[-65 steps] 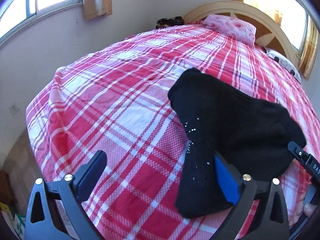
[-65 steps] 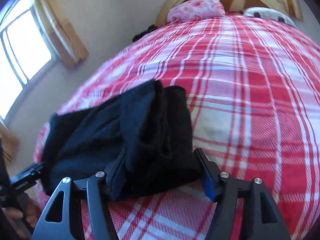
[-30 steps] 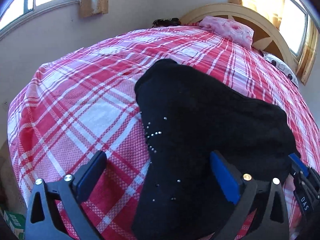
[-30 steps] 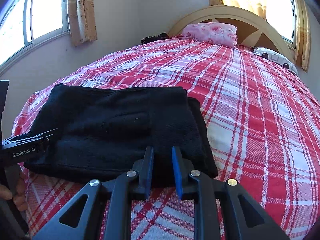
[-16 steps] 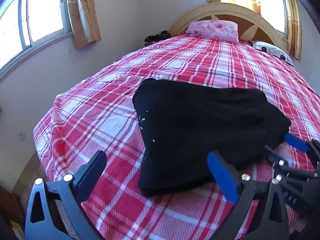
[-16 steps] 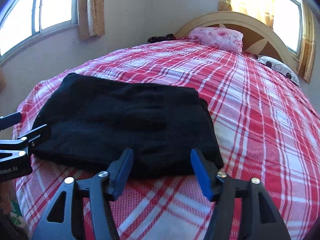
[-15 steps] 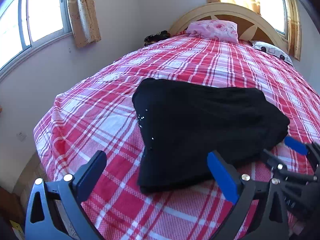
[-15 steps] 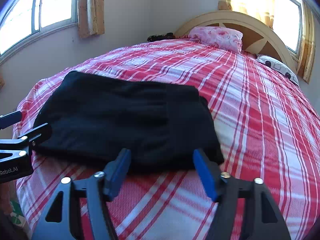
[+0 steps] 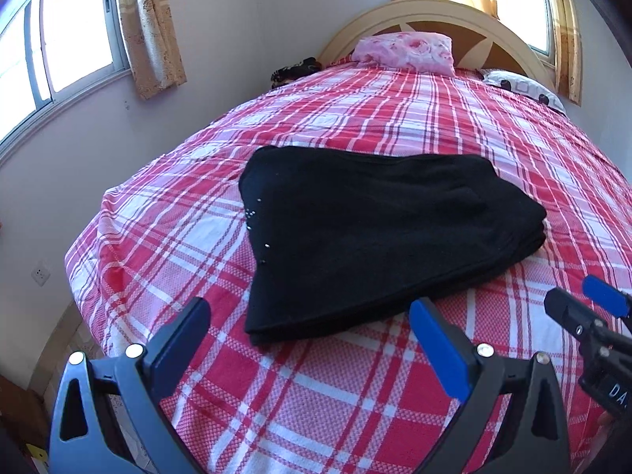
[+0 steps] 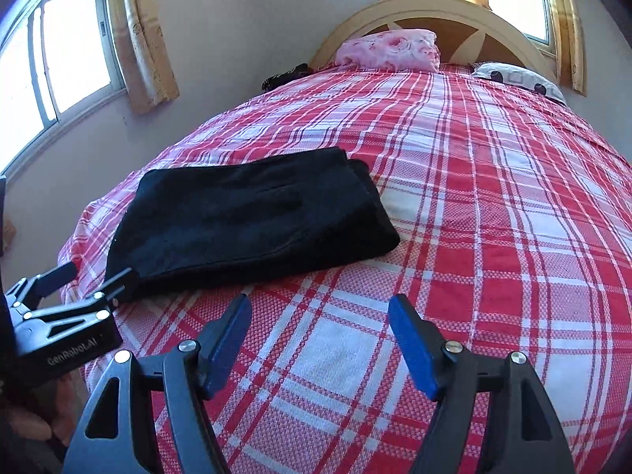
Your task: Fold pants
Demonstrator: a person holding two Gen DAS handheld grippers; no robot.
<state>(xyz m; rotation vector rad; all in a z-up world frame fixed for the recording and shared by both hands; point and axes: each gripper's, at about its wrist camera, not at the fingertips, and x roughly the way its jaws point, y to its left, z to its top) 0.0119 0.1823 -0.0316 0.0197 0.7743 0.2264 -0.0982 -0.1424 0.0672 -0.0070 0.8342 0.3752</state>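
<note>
The black pants [image 9: 379,233] lie folded in a flat stack on the red plaid bed [image 9: 355,387]; small white studs show near their left edge. They also show in the right wrist view [image 10: 252,221], left of centre. My left gripper [image 9: 308,316] is open and empty, just in front of the stack's near edge. My right gripper [image 10: 320,308] is open and empty, in front of the stack and to its right. The right gripper shows at the right edge of the left wrist view [image 9: 592,308]; the left gripper shows at the left of the right wrist view [image 10: 91,280].
A pink floral pillow [image 9: 403,49] and a white spotted pillow [image 9: 521,87] lie by the arched headboard [image 9: 434,12]. A dark item [image 9: 292,69] lies at the bed's far left corner. Curtained windows [image 9: 71,39] stand on the left wall. The bed's left edge [image 9: 87,288] drops off nearby.
Both grippers have drawn back from the folded pants. The right gripper, shut one second ago, has opened wide. The pants lie still on the bed.
</note>
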